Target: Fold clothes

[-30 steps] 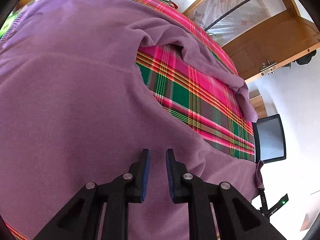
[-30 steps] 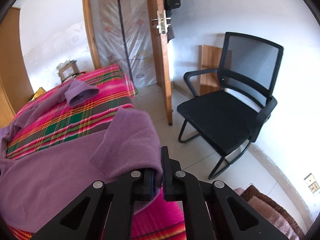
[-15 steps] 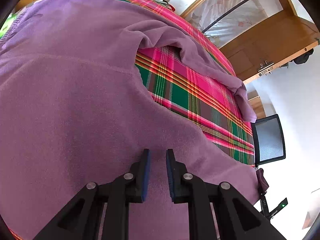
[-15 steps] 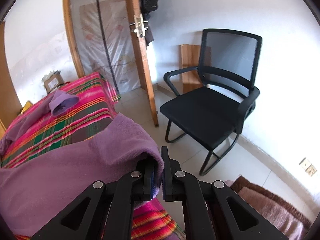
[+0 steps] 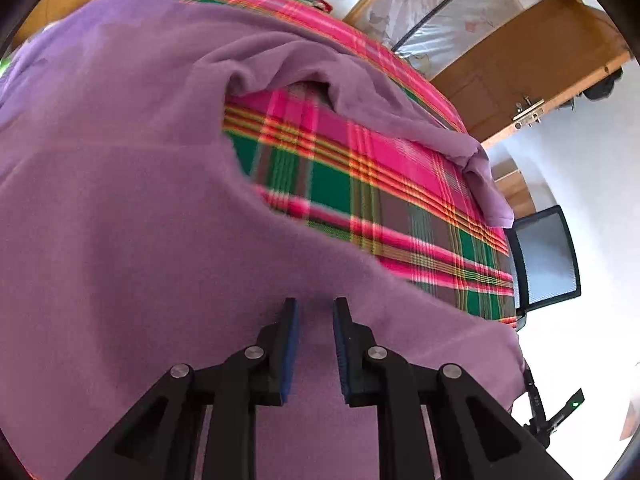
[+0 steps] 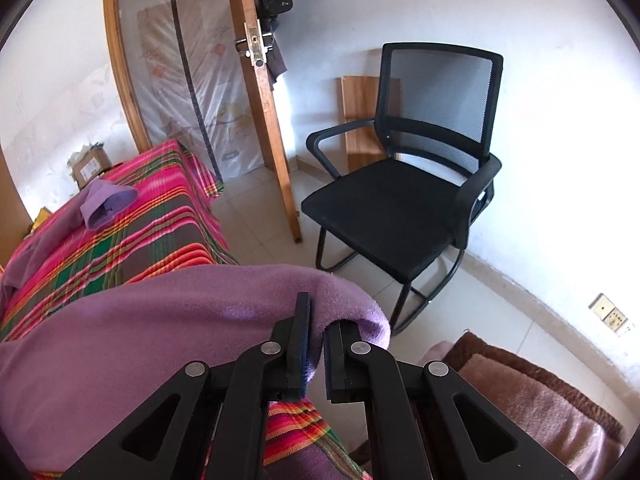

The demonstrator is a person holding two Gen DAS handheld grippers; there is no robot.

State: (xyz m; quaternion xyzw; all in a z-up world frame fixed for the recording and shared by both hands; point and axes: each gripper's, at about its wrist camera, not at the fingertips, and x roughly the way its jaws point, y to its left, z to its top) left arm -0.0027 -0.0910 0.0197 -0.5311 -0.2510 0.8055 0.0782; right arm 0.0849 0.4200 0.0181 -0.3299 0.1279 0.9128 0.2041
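A purple fleece garment [image 5: 120, 184] lies spread over a bed with a pink and green plaid cover [image 5: 360, 176]. One sleeve [image 5: 400, 112] runs toward the far edge; its cuff also shows in the right wrist view [image 6: 108, 200]. My left gripper [image 5: 315, 312] hovers just over the garment's body, jaws a little apart, holding nothing. My right gripper [image 6: 316, 316] is shut on the garment's edge [image 6: 344, 300], which drapes over its fingers at the bed's near corner.
A black mesh chair [image 6: 404, 196] stands on the tiled floor right of the bed. A wooden door [image 6: 264, 92] stands beyond the bed's end. A cardboard box [image 6: 90, 166] sits at the far end. A brown blanket [image 6: 532, 400] lies at lower right.
My right gripper has pulled the garment's edge out over the bed's corner, stretching the cloth flatter. My left gripper stays over the body, the cloth sliding under it.
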